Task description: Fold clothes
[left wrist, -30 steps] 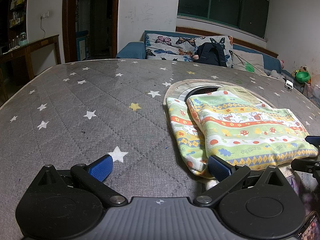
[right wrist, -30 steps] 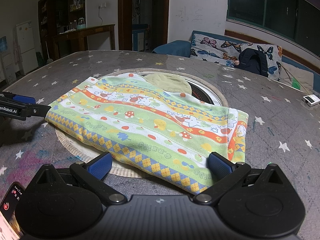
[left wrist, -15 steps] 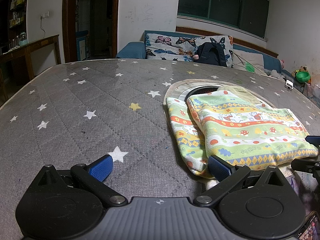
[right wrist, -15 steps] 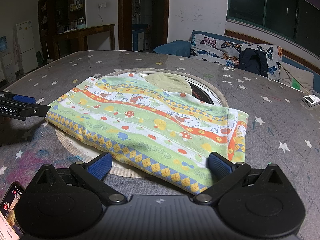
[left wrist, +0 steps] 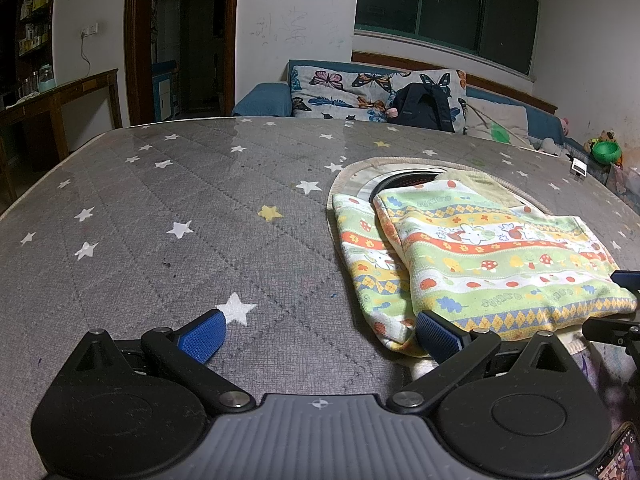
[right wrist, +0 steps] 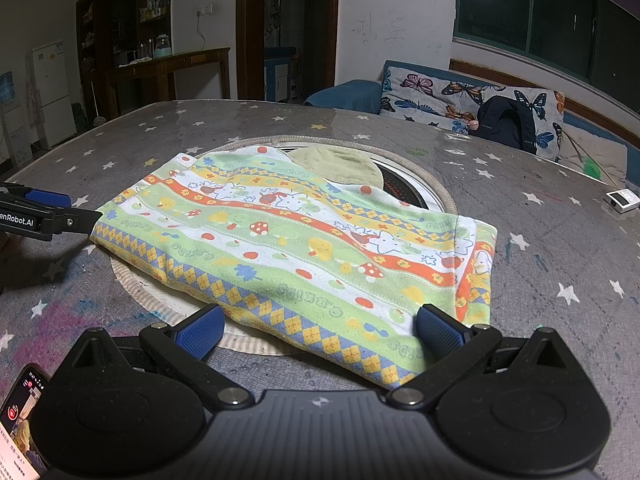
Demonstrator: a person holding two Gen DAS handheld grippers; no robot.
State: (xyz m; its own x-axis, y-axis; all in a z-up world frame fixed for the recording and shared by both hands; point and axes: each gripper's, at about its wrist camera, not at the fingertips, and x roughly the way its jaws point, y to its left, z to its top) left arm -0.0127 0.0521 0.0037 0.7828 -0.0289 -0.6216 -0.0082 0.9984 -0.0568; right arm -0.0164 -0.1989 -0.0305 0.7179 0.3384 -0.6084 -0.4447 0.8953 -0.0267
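A folded green, orange and yellow patterned garment (right wrist: 296, 248) lies on the grey star-print table, over a round mat. It also shows in the left wrist view (left wrist: 480, 264) at the right. My left gripper (left wrist: 320, 334) is open and empty, low over the table, its right finger at the garment's near left corner. My right gripper (right wrist: 318, 332) is open and empty, its fingers spread over the garment's near edge. The left gripper's fingers (right wrist: 48, 216) show in the right wrist view beside the garment's left corner.
A round beige mat (right wrist: 436, 196) with a dark centre lies under the garment. A pale green cloth (right wrist: 340, 164) lies behind it. A small white device (right wrist: 622, 200) sits at the table's right. A sofa with butterfly cushions (left wrist: 376, 96) and a dark backpack stands beyond.
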